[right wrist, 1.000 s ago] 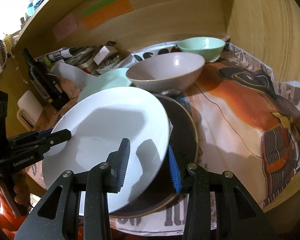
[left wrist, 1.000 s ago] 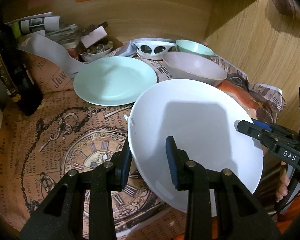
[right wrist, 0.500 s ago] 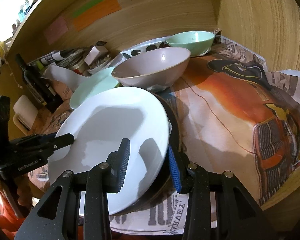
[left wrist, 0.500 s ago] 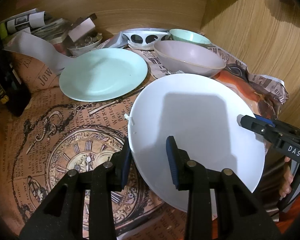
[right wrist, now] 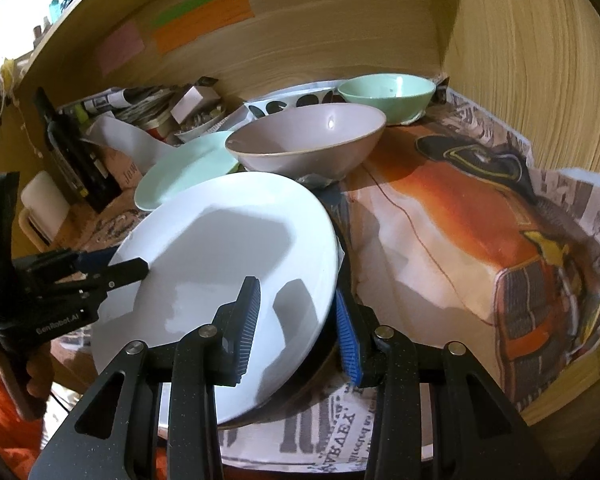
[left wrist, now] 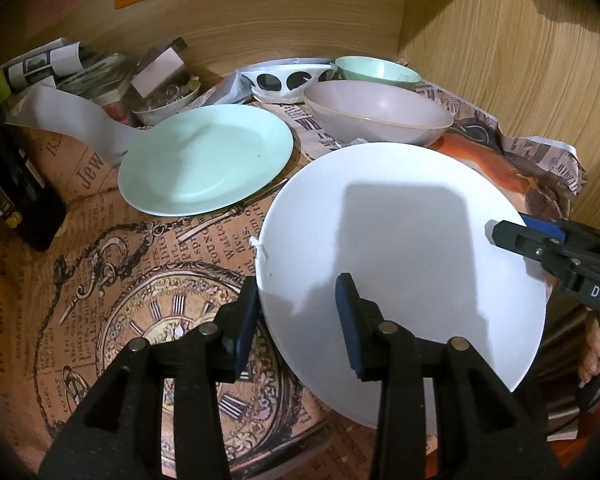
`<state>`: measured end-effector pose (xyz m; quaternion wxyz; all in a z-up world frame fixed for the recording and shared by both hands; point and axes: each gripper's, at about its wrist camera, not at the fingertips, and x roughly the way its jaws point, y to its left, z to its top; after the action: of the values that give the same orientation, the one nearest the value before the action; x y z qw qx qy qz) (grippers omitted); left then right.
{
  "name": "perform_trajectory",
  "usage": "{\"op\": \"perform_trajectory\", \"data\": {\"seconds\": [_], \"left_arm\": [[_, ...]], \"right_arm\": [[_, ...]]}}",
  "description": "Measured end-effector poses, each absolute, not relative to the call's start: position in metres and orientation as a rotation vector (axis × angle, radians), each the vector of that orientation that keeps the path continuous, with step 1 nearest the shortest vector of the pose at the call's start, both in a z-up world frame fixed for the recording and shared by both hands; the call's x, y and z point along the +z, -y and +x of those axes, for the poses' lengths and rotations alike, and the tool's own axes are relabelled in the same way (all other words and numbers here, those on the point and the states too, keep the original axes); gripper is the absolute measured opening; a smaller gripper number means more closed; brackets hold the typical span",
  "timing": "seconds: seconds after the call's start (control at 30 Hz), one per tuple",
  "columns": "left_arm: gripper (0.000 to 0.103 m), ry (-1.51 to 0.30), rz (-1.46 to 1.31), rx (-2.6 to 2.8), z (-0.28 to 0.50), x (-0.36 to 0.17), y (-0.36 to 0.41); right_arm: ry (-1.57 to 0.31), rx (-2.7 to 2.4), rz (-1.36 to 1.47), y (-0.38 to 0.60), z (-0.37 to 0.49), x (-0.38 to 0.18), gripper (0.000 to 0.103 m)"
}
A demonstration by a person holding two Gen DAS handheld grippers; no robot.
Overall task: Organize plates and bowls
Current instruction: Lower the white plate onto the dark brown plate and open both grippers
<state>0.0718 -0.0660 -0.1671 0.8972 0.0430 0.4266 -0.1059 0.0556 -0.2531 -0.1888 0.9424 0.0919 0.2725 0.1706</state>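
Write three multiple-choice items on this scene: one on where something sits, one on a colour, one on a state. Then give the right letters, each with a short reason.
1. Where is the mint green plate relative to the white plate?
A. Stacked under it
B. Beyond it, flat on the printed cloth, toward the left gripper's side
C. Inside the pinkish bowl

2. What colour is the small bowl in the far corner?
A. Mint green
B. Red
C. Black

3. How is the white plate held?
A. By no gripper
B. By the left gripper only
C. By both, one at each edge

Answers:
1 B, it lies apart on the cloth in the left wrist view.
2 A, it matches the plate's green.
3 C, the left gripper and right gripper each straddle its rim with their fingers, and the plate sits tilted.
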Motion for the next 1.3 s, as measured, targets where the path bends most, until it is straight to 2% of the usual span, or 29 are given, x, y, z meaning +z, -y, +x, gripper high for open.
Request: {"op": "perform_trajectory", "data": {"seconds": [0.2, 0.37, 0.73, 1.03, 1.17, 1.3], "left_arm": [[0.047, -0.875, 0.090, -0.221, 0.074, -0.168, 0.069], [0.053, -0.880, 0.088, -0.234, 0.076, -0.171, 0.072], [0.055, -0.822, 0.056, -0.196, 0.070, -0.151, 0.053], [0.071, -0.678, 0.026, -0.124, 0.060, -0.108, 0.019], [0.085, -0.626, 0.012, -0.073, 0.062, -0.094, -0.001], [0.089, -0.615, 0.000, -0.026, 0.071, -0.089, -0.018]], "right_arm": [[-0.544, 0.321, 0.154, 0.254, 0.056, -0.188, 0.032], [-0.463, 0.234, 0.073, 0.252, 0.048, -0.174, 0.032], [-0.458, 0.335, 0.167, 0.259, 0.053, -0.162, 0.032], [-0.413, 0.438, 0.203, 0.251, 0.063, -0.132, 0.035], [-0.382, 0.466, 0.181, 0.241, 0.072, -0.116, 0.041], [-0.368, 0.488, 0.142, 0.225, 0.086, -0.103, 0.042]]}}
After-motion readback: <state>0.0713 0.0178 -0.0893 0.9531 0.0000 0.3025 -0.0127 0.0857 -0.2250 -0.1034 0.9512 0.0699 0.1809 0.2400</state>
